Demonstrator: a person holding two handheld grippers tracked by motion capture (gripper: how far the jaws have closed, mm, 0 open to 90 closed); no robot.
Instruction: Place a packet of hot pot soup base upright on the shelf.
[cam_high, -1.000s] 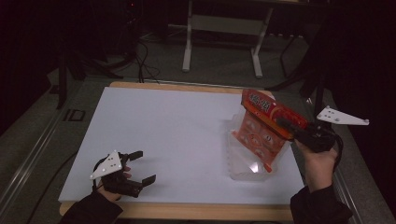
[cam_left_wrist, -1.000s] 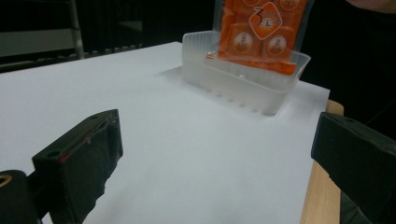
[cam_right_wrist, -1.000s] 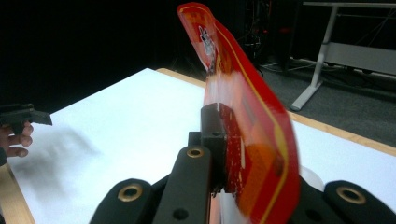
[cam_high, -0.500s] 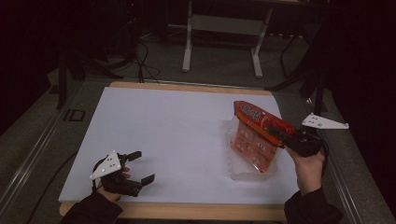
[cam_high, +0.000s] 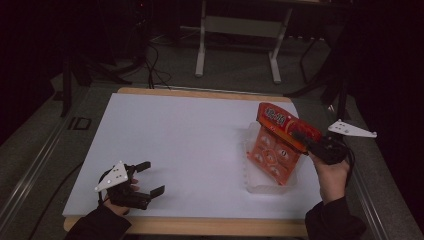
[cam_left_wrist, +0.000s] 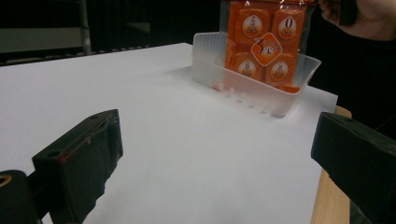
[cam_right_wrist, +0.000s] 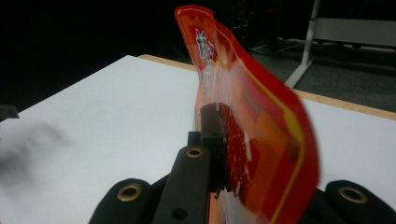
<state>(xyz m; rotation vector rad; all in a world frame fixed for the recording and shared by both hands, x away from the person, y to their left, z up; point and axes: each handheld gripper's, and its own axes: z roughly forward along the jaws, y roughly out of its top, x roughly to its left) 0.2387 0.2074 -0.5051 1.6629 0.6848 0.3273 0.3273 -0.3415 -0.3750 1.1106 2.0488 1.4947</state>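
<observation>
We see one table with one big white sheet (cam_high: 175, 145) on it. On the sheet stands one clear plastic tub (cam_high: 260, 186), near the right edge. There is one orange-red snack bag (cam_high: 280, 145). Through its clear front we can count five small orange packs (cam_left_wrist: 247, 67) in the left gripper view, and the bag may hold more that we cannot see. There are two tongs, one in each hand.

The right gripper (cam_high: 300, 136) is clenched on the top edge of the bag. In the right gripper view its two black jaws are pressed together, with the red top strip of the bag (cam_right_wrist: 243, 121) pinched between them. The bag hangs down from there. Its lower end sits inside the tub, and its top leans up and away above the rim. The right hand (cam_high: 332, 172) comes in from the bottom right, with the wrist bent up, so the gripper points up and to the left over the tub.

The left gripper (cam_high: 150, 177) is released. Its two jaws stand far apart, with nothing between them. It rests low over the white sheet near the front left corner, well apart from the tub. The left hand (cam_high: 120, 192) holds it from below, and the jaws point to the right, across the sheet toward the tub.
</observation>
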